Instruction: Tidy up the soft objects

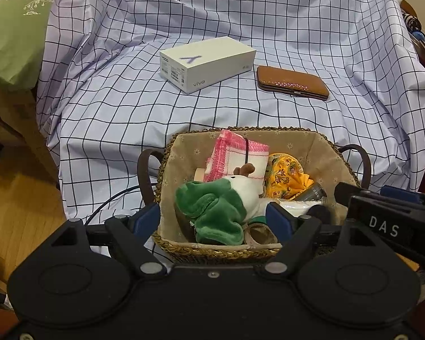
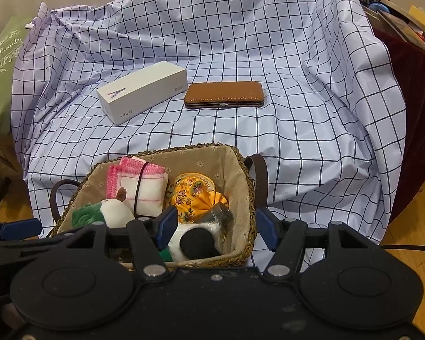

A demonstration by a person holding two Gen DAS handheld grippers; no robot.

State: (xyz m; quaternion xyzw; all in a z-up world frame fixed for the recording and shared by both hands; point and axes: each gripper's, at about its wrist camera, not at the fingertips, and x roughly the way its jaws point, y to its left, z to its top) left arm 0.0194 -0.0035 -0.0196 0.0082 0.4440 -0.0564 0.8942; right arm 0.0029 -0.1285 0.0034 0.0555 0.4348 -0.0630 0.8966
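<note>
Jaws of the left gripper point(image 1: 214, 218) parted wide and gripping nothing, hanging over the near end of the woven basket point(image 1: 240, 130) with the green-and-white plush point(image 1: 212, 206) lying loose between the pads. Jaws of the right gripper point(image 2: 216, 228) likewise apart and empty, one finger inside the basket beside a black-and-white soft piece point(image 2: 195, 240), the other just outside the basket wall.

Soft things all in the basket: plush at the near left, pink-edged cloth point(image 1: 240, 155) propped against the far wall, yellow floral cloth point(image 1: 286, 175) to its right. Only hard things out on the checked sheet point(image 1: 127, 99): white phone box point(image 1: 206, 62) and brown case point(image 1: 291, 82), side by side, well apart from the basket.

Step in hand, as a judgement: letting go after a drop into the basket, sorting near its end. Next move likely a clean lift of both grippers straight up and clear, with care not to snag the plush or nudge the rim.

Hard to make out: what the black-and-white piece is, and the grey wrapped item next to it. Basket floor hidden under the pile; near rim cut off by the gripper bodies. Roll-like ring point(image 1: 259, 233) at the near edge only partly visible.
</note>
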